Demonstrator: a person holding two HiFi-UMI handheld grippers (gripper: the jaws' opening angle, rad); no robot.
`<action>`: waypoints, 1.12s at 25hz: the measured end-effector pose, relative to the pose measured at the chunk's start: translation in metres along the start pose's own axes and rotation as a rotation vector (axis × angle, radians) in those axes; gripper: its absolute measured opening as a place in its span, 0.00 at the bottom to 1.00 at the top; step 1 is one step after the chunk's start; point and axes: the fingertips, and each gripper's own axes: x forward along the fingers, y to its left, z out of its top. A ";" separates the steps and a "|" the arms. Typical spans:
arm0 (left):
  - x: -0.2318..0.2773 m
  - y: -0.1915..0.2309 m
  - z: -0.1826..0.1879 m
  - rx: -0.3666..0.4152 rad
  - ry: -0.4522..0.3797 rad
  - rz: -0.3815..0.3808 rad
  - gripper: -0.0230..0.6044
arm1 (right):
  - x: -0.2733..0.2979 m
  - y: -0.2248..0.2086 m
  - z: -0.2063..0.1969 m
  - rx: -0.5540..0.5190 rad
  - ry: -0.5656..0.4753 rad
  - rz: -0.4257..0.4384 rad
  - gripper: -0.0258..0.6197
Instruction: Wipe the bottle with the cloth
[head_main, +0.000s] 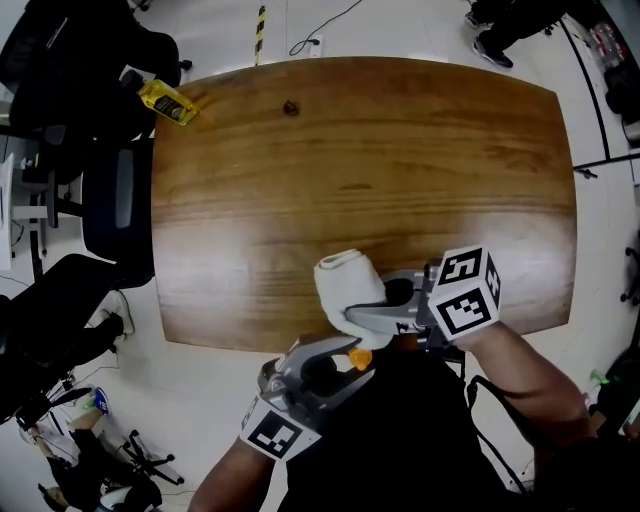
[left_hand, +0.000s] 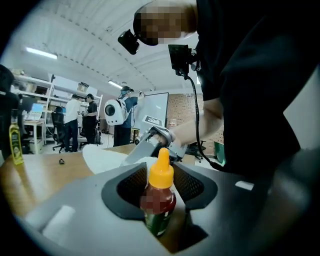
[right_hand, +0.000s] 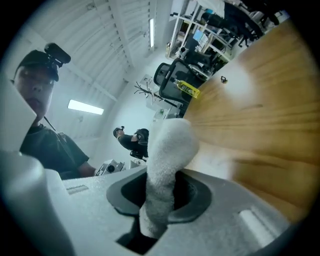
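Bottle (left_hand: 159, 197) clamped in left claw (left_hand: 160, 186), cloth (right_hand: 169, 150) in right claw (right_hand: 161, 196)

1. The bottle (left_hand: 159, 195) sits between the jaws of the left gripper (head_main: 345, 362), just off the near edge of the table (head_main: 400, 150).
2. The cloth (head_main: 345, 283) sits in the right gripper (head_main: 365, 318), just beyond the bottle.
3. Another bottle (head_main: 167, 101) is at the table's far left corner.
4. Chairs (head_main: 110, 200) stand left of the table.
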 end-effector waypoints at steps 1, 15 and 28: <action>0.000 0.001 -0.001 -0.004 -0.002 0.005 0.33 | 0.003 -0.002 -0.003 -0.001 0.017 0.007 0.16; -0.001 -0.001 -0.016 0.012 -0.016 0.003 0.32 | 0.037 -0.020 -0.028 -0.019 0.374 0.171 0.16; -0.002 -0.002 -0.022 0.028 0.008 0.018 0.30 | 0.051 -0.071 -0.052 -0.217 0.561 -0.097 0.16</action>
